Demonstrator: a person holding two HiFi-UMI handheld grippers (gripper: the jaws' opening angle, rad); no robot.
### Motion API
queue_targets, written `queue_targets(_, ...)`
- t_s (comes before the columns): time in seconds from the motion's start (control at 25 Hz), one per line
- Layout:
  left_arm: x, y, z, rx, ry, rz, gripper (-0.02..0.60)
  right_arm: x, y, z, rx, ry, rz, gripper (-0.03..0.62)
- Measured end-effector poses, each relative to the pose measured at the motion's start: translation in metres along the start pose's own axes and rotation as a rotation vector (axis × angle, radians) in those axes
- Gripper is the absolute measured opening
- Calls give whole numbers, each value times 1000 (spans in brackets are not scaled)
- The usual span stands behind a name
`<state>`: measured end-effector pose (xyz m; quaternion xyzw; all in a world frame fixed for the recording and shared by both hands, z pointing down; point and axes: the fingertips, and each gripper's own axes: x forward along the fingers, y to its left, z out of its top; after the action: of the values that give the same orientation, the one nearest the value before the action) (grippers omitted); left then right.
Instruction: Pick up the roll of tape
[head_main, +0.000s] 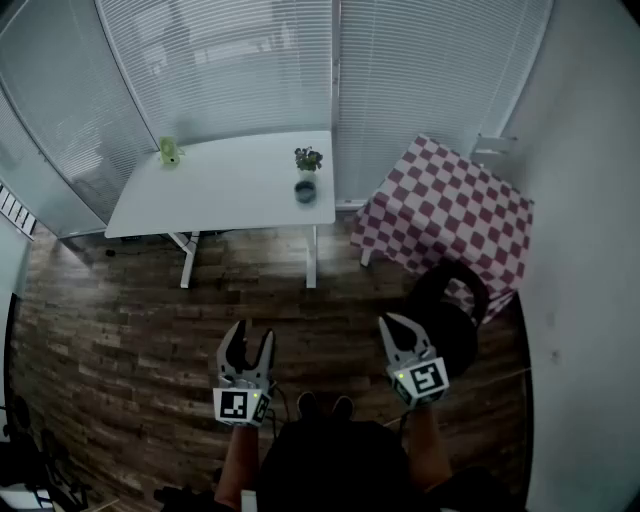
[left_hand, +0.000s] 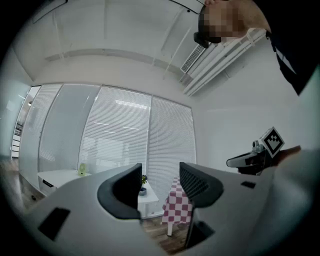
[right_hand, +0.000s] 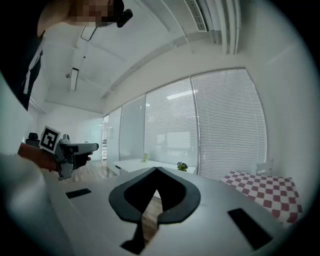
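Note:
A small dark round object (head_main: 305, 191), apparently the roll of tape, lies near the right end of the white table (head_main: 220, 190), just in front of a little potted plant (head_main: 308, 158). Both grippers are held in the air over the wooden floor, well short of the table. My left gripper (head_main: 252, 332) has its jaws wide apart with nothing in them. In the left gripper view the plant and the dark object (left_hand: 143, 190) show far off between the left gripper's (left_hand: 160, 172) jaws. The right gripper (head_main: 392, 322) is shut and empty, its tips meeting in the right gripper view (right_hand: 157, 170).
A green object (head_main: 170, 151) stands at the table's back left. A table with a red-and-white checked cloth (head_main: 450, 210) is at the right, a black chair (head_main: 450, 310) beside my right gripper. Window blinds (head_main: 260, 60) close off the far side. Wooden floor (head_main: 130, 320) lies between.

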<state>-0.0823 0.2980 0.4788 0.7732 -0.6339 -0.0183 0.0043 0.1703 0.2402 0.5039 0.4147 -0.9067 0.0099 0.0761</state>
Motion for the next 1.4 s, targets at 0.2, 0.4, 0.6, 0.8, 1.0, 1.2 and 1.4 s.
queue_targets(0.2, 3, 0, -3, 3, 13, 5, 232, 2, 2, -7, 12, 23, 19, 6)
queue_targets(0.4, 3, -6, -7, -3, 23, 8, 232, 1, -2, -5, 27, 18, 12, 6)
queue_targets(0.6, -3, -14, -9, 6, 38, 20, 232, -2, -5, -11, 8, 1, 42, 6)
queue_targets(0.8, -4, -16, -15, -16, 46, 35, 232, 0, -11, -17, 67, -17, 50, 6)
queue_targets(1.0, 3, -15, -28, -70, 65, 18, 232, 8, -16, -21, 79, -16, 48, 6)
queue_targets(1.2, 25, -1, -36, -77, 65, 29, 232, 28, -25, -29, 92, 17, 38, 6)
queue_targets(1.4, 60, 19, -38, -70, 48, 20, 232, 65, -41, -25, 86, 16, 33, 6)
